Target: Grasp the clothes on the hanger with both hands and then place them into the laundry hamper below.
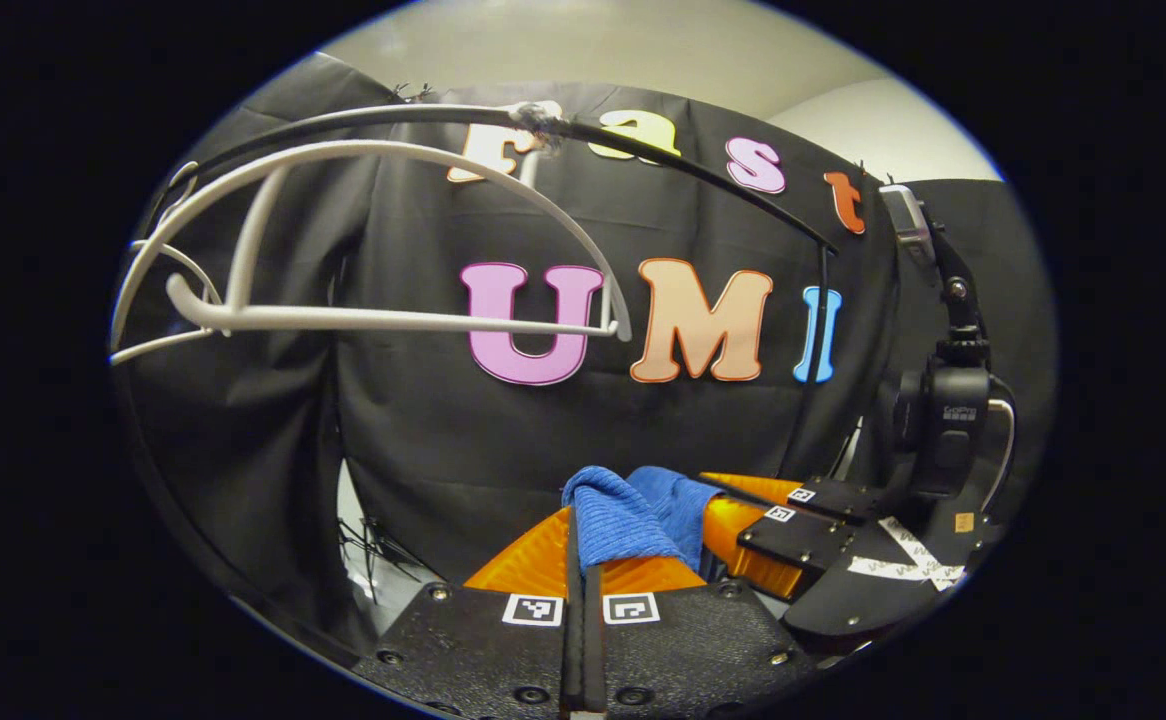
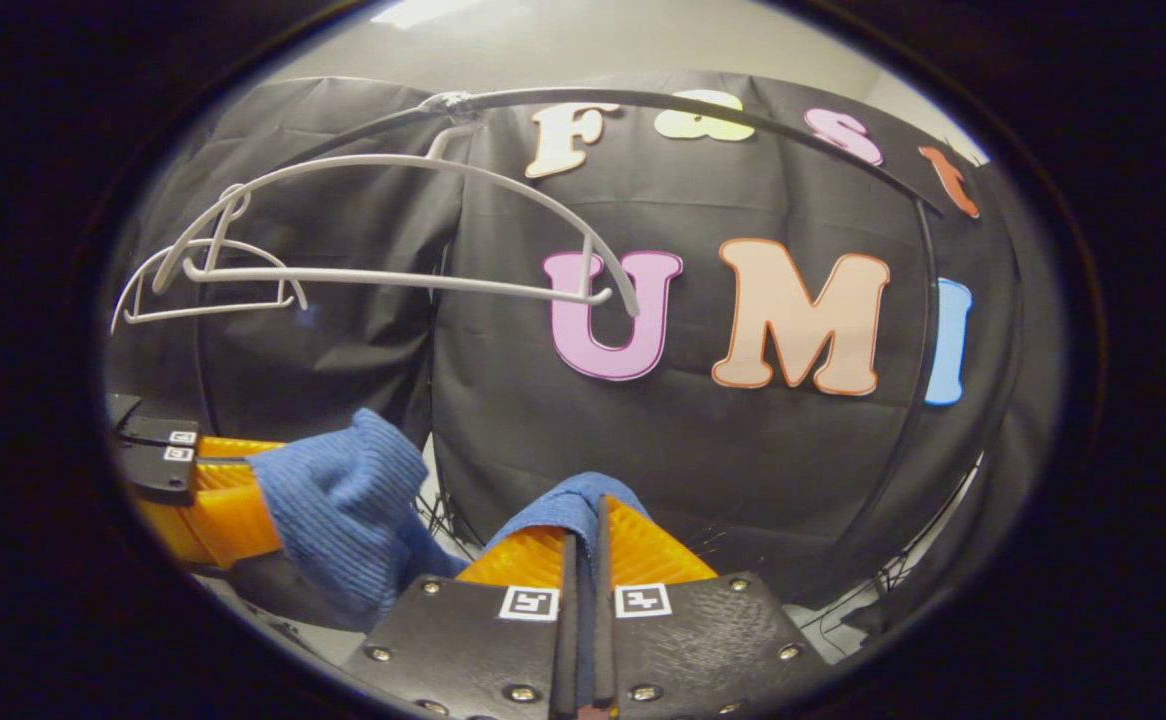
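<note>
While both tongs grip a blue cloth (image 1: 633, 515) below the rail, a bare white hanger (image 1: 373, 240) hangs at about 10 o'clock in the left gripper view. Orange fingers (image 1: 533, 560) of the left tongs (image 1: 583, 545) are pressed nearly together at 6 o'clock, with a fold of the ribbed blue cloth pinched between them and bunching up over their tips. Right tongs (image 1: 743, 520), seen at 4 o'clock in that view, sit just beside them and touch the same cloth. From the right gripper view, the right tongs (image 2: 583, 545) are likewise narrowed onto a blue fold at 6 o'clock, and the cloth (image 2: 348, 500) sags across to the left tongs (image 2: 208, 495) at 8 o'clock. Overhead, a thin black rail (image 1: 683, 165) arcs from which the white hanger (image 2: 393, 230) hangs, against black cloth.
</note>
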Demonstrator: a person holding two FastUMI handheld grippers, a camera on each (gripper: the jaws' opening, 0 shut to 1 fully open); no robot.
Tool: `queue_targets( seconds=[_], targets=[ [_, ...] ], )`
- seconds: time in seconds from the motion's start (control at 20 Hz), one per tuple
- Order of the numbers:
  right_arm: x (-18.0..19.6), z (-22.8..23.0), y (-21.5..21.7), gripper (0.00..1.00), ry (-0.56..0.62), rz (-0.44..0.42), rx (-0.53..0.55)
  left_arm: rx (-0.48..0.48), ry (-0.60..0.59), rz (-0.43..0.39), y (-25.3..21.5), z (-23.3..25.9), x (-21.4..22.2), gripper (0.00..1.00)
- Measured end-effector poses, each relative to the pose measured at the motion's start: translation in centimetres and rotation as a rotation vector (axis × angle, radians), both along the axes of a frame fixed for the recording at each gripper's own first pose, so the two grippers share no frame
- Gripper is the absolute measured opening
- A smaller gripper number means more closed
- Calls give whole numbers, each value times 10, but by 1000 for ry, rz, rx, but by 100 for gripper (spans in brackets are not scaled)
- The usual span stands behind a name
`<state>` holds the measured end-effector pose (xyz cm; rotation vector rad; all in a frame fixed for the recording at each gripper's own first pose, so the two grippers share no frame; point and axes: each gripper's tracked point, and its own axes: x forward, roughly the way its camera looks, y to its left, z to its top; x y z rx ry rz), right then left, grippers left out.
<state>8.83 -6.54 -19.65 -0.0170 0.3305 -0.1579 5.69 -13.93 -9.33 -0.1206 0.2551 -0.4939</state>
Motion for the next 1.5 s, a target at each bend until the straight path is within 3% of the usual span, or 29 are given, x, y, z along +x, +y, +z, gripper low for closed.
queue_targets(
  seconds=[0.45,1.15,1.45,1.5],
  targets=[
    [-35,-74,-9,7,155,-41,86,41,154,-73,-24,-73,2,1],
    [-106,-200,-27,9,468,-106,155,263,469,-118,-19,-223,-30,1],
    [-114,-210,-28,9,502,-120,187,283,594,-155,-18,-254,-56,10],
    [-111,-208,-28,9,502,-114,181,280,596,-156,-17,-255,-56,5]
  ],
)
